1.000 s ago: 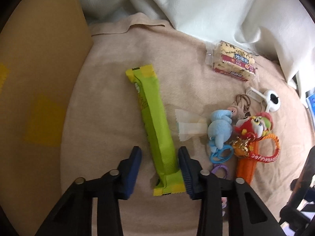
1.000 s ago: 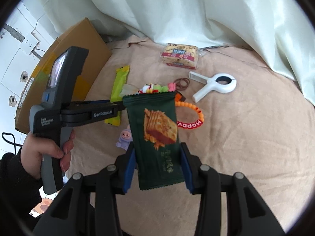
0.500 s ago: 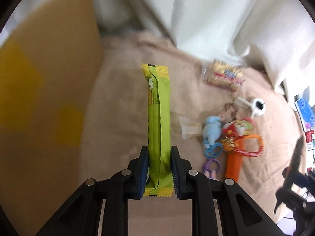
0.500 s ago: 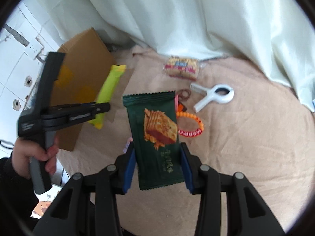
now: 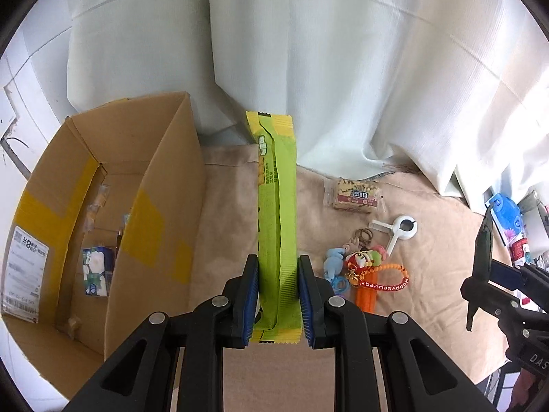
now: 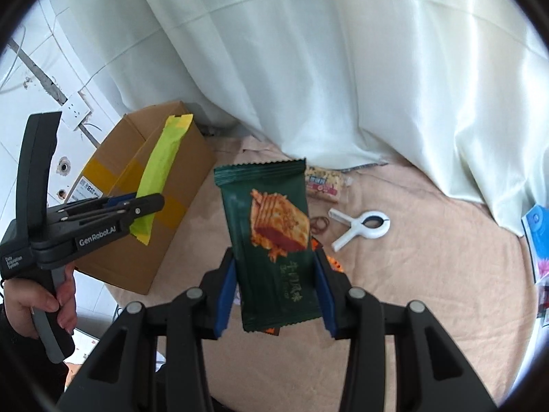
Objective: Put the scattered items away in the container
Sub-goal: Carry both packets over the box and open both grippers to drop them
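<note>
Lifted clear of beige cloth (image 5: 226,213) since a second ago, beside open cardboard box (image 5: 164,158): long green snack bar (image 5: 277,213), pinched at its lower end by left gripper (image 5: 277,295); light, floppy, best held low. Right gripper (image 6: 276,292) clamps dark green wafer packet (image 6: 271,237), crinkly, slippery, crushable

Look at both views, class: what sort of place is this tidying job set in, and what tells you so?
Most likely a room in a home, perhaps a bedroom. A beige cloth-covered surface sits against long white curtains, a wall socket shows on the tiled wall, and a used cardboard box serves as the container.
</note>
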A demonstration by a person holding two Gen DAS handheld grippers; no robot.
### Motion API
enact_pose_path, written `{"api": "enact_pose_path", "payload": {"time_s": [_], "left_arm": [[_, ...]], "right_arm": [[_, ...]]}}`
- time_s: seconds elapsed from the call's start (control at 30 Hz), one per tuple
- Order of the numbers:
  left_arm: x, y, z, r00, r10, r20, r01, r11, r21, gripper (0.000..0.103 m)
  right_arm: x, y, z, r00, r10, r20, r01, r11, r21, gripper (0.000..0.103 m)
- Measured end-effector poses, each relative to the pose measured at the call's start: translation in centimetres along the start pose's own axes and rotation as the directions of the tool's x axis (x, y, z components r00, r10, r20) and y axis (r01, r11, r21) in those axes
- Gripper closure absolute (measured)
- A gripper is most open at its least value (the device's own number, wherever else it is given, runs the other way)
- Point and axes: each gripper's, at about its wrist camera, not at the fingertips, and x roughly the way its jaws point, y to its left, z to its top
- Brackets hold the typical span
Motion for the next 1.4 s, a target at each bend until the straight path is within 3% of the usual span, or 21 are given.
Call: {"api": "enact_pose_path", "payload": {"time_s": [0.27,0.4,0.57,0.77,0.9,1.07,1.4], "left_arm": [[-1.5,1.2,-0.5,1.000,0.012,0.014,-0.012,1.000,0.007,0.080],[-2.0,1.7,-0.1,0.999,0.019,0.045,-0.019,1.000,-0.006,0.080],[-5.8,4.7,1.2,0.990,0.069,0.127,-0.065,0.997,-0.035,0.080],[-10.0,11.1,1.8,0.965,0.183,0.186,-0.162,0.979,-0.121,0.080],[-10.7,15.8,1.2,0.952,0.250,0.174,-0.220,0.959,-0.178,0.080],[-10.3,19.8,0.1,0.951,0.274,0.140,-0.239,0.944,-0.226,0.080],[-4.9,22.5,-3.1,0.970,0.240,0.042,-0.221,0.940,-0.261,0.080]], "right_arm": [[-0.4,0.6,0.2,1.000,0.002,0.012,-0.002,1.000,-0.008,0.056],[-1.3,2.2,2.1,0.998,0.013,0.063,-0.007,0.997,-0.081,0.056],[-1.3,6.0,6.1,0.992,0.077,0.104,-0.058,0.982,-0.182,0.056],[1.0,13.0,10.6,0.978,0.180,0.104,-0.140,0.940,-0.311,0.056],[3.7,17.5,12.3,0.972,0.228,0.062,-0.193,0.918,-0.346,0.056],[7.0,22.6,13.1,0.970,0.244,0.000,-0.226,0.897,-0.380,0.056],[13.4,26.3,11.7,0.975,0.184,-0.128,-0.221,0.880,-0.421,0.056]]}}
